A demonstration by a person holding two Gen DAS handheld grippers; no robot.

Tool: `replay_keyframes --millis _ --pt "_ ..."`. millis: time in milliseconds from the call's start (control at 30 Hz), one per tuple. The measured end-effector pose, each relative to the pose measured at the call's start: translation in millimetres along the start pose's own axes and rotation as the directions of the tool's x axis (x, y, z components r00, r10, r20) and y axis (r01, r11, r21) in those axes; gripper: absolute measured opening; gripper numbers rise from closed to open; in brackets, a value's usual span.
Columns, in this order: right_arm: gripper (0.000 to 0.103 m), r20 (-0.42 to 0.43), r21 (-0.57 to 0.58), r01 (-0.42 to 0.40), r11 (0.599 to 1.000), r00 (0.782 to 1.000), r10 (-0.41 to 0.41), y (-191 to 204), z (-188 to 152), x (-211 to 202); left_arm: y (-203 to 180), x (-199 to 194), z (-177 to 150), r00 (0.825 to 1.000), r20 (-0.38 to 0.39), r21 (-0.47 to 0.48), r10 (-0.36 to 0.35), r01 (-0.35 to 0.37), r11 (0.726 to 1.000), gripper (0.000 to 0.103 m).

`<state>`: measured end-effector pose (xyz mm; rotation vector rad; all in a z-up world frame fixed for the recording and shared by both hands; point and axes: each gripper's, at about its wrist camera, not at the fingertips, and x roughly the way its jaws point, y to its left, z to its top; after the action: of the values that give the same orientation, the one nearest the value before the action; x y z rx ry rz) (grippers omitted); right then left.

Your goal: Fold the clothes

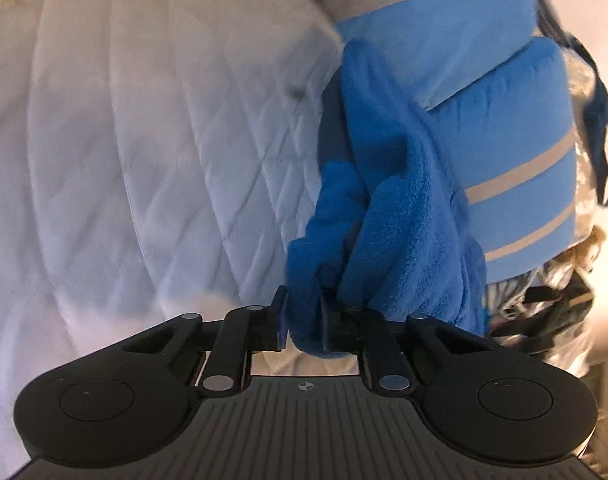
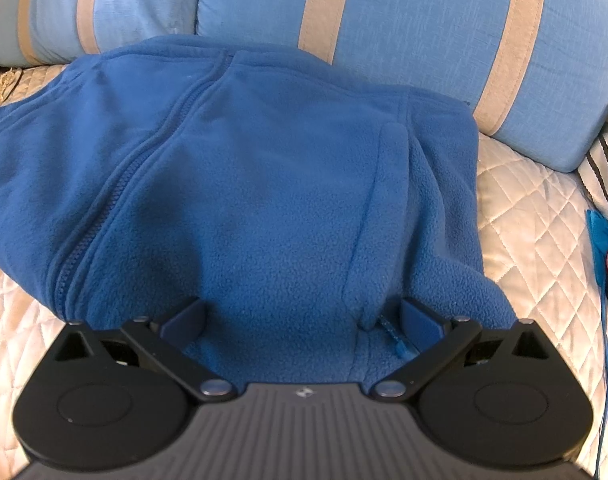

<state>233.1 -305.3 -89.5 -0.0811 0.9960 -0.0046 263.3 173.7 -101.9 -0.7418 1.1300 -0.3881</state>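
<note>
In my left wrist view, my left claw (image 1: 304, 320) is pinched tight on a bunched bit of the blue fleece jacket (image 1: 388, 216), with soft fuzzy cloth squeezed between the two pads. The jacket hangs up off the white quilted bed (image 1: 144, 140), and a blue striped pillow (image 1: 516, 128) sits just behind it. I cannot tell which part of the jacket I hold, maybe a sleeve or a corner, because it is all scrunched up and a bit blurry. In my right wrist view, the jacket (image 2: 264, 184) lies spread on the bed (image 2: 536, 216), touching the striped pillows (image 2: 444, 36) at its far edge. My right claw (image 2: 304, 316) is wide apart, with a pad on each side of the near edge of the jacket, not squeezing it. I think the fleece is light, soft and floppy, so it will sag. A good spot to grab is the thick hem near the zipper (image 2: 116, 196). The claw body hides the closest edge.
</note>
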Motion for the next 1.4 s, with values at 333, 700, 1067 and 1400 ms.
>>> replay_keyframes --millis 333,700,1067,1400 --pt "0.102 0.001 0.0 -0.003 1.0 1.0 0.003 -2 1 -1 -14 -22 14 1.0 0.008 0.1 0.012 -0.013 0.995 0.013" --pt "0.102 0.005 0.002 -0.009 1.0 1.0 0.009 -3 -1 -1 31 -12 14 0.985 -0.014 -0.164 -0.172 0.167 0.972 0.015" --pt "0.102 0.007 0.004 -0.015 1.0 1.0 0.015 -5 -1 -1 35 -29 14 0.935 0.159 -0.122 -0.316 0.336 0.934 0.026" --pt "0.102 0.008 0.005 -0.015 1.0 1.0 0.015 -4 -1 -1 45 -24 8 0.892 0.189 -0.147 -0.412 0.44 0.886 0.034"
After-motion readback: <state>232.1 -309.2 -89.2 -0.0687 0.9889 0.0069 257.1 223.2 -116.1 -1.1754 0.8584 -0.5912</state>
